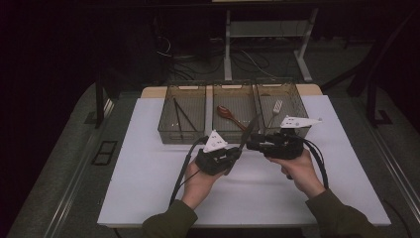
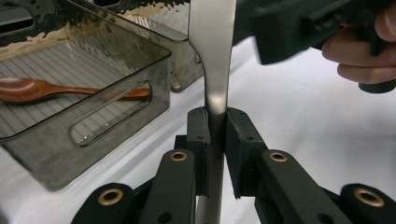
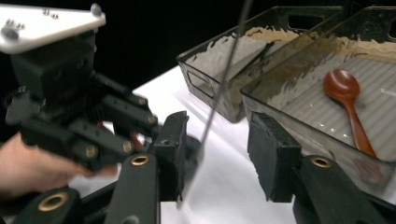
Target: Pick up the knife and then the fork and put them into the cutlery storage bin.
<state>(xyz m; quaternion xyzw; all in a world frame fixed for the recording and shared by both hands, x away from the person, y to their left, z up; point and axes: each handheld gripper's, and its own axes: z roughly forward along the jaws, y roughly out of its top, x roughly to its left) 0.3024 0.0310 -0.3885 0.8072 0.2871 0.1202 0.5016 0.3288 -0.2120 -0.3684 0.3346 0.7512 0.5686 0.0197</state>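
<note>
Handover of a metal table knife (image 2: 211, 56) between two hand-held grippers, above a white desk (image 1: 148, 188). The left gripper (image 2: 215, 122) is clamped narrow on the knife — both pads press the flat steel, which rises straight up out of the jaws. In the high view the knife slants up from this gripper toward the middle one of three smoked plastic bins (image 1: 234, 111) at the far side of the desk.

The right gripper (image 3: 219, 140) faces the left gripper from close by. Its jaws stand partly open with the knife seen edge-on as a thin line between them; a gap shows on either side of the steel, so no pad presses it yet.

Beyond the grippers, the sorting looks partly done: the middle bin already holds a wooden spoon (image 3: 348, 100), the bin to the left gripper's side holds dark chopsticks (image 1: 181, 119), and the bin beyond the right gripper (image 1: 285, 106) holds a white fork (image 1: 276, 106). The knife is in no bin.

Judged progress — the knife is lifted and presented for transfer. Left to do: the right gripper's closure on the steel, release by the left, and placement of the knife in a bin.
</note>
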